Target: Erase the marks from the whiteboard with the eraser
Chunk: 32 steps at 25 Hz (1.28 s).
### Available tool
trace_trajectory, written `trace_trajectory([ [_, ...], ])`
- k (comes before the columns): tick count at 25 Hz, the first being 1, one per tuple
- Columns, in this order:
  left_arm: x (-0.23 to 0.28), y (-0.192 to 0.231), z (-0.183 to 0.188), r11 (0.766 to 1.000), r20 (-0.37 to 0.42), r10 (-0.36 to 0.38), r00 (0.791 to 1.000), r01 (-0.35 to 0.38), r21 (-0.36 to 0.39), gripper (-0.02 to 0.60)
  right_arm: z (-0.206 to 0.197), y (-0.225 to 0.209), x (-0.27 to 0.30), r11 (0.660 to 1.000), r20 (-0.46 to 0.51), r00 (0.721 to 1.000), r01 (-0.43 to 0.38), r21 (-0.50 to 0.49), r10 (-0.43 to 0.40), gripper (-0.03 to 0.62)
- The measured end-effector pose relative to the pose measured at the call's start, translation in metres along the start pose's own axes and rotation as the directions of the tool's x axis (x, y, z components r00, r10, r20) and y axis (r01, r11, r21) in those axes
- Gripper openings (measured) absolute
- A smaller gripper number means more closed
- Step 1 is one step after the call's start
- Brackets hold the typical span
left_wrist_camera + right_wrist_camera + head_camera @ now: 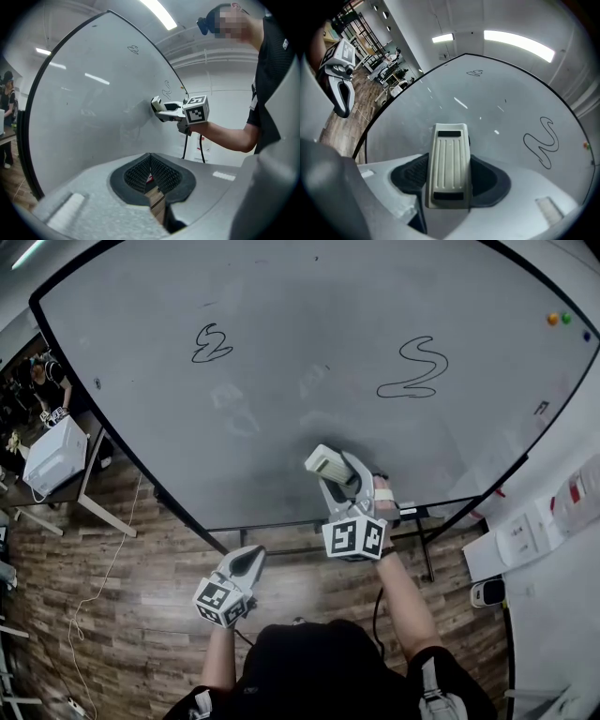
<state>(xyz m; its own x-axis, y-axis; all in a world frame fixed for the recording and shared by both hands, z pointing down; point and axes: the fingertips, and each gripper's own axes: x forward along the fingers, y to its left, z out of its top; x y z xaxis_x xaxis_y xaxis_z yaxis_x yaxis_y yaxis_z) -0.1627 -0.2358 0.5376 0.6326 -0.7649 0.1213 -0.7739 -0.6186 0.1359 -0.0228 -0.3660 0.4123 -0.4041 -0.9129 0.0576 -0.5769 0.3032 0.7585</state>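
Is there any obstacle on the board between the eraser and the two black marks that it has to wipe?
Nothing visible does. The eraser, in the right hand-held gripper, is near the lower edge of the whiteboard; only bare board lies between it and the right squiggle or the left squiggle above.

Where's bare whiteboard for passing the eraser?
Bare: the wide band, faint smudges only, between the left squiggle and right squiggle, and the lower whiteboard around the eraser. Busier only top right, by the magnets.
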Motion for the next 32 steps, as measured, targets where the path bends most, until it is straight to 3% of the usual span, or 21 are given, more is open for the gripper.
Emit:
trace_trajectory([
  [10, 0.001, -0.068, 0.006, 0.999, 0.003, 0.025, 1.0, -0.025, 0.024, 0.011, -0.058, 0.007, -0.062, 0.966, -0.003, 0.989, -0.142, 0.216, 0.146, 0.255],
  [16, 0.001, -0.123, -0.004, 0.999, -0.031, 0.014, 0.999, -0.013, 0.045, 0.011, -0.085, 0.035, -0.124, 0.894, 0.095, 0.952, -0.307, 0.327, 0.292, 0.255],
  [22, -0.004, -0.169, -0.014, 0.999, -0.052, 0.013, 0.999, -0.011, 0.037, 0.011, -0.125, 0.075, -0.192, 0.779, 0.16, 0.901, -0.429, 0.457, 0.403, 0.255],
  [32, -0.029, -0.251, -0.042, 1.0, -0.074, 0.016, 0.997, -0.014, 0.026, 0.011, -0.174, 0.104, -0.289, 0.722, 0.123, 0.873, -0.464, 0.513, 0.473, 0.255],
])
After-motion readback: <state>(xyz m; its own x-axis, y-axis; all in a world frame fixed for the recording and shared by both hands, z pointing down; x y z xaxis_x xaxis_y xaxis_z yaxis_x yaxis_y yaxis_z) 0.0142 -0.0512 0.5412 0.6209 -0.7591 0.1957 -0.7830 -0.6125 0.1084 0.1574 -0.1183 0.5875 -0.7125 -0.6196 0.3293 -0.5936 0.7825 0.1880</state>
